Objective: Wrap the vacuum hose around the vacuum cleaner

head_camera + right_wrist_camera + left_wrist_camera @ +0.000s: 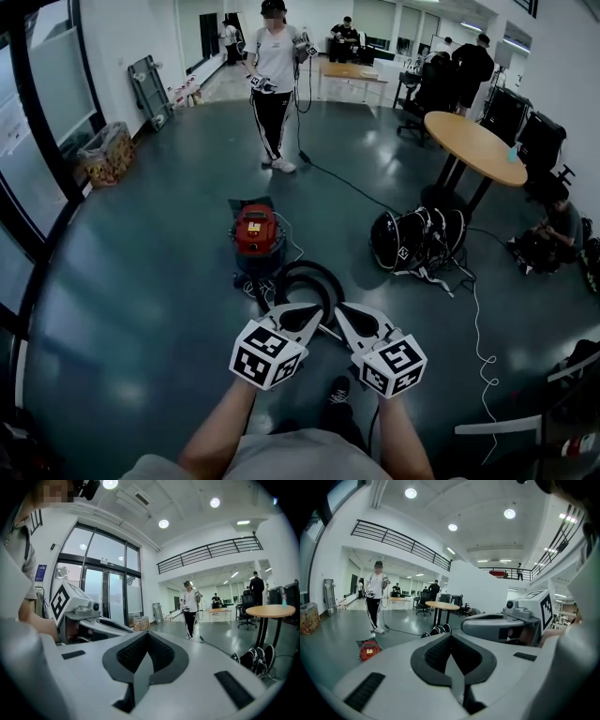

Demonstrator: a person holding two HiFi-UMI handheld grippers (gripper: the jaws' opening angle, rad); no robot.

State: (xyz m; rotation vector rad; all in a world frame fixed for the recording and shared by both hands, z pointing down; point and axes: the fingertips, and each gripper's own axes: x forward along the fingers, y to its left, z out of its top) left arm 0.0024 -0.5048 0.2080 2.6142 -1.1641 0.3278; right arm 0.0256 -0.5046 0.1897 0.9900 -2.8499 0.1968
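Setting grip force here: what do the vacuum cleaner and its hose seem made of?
The vacuum cleaner has a red top, seemingly glossy moulded plastic by its sheen; its dark drum is unclear. The hose is matte black, lying in a loose loop: probably flexible plastic or rubber.

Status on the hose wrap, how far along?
Done: nothing that shows. The black hose lies in a loop on the floor beside the red vacuum cleaner, not around its body. In hand: nothing. The left gripper and right gripper are both shut and empty, pointing out across the room. Left: likely the whole wrap, so grasp the hose and wind it round the vacuum cleaner.
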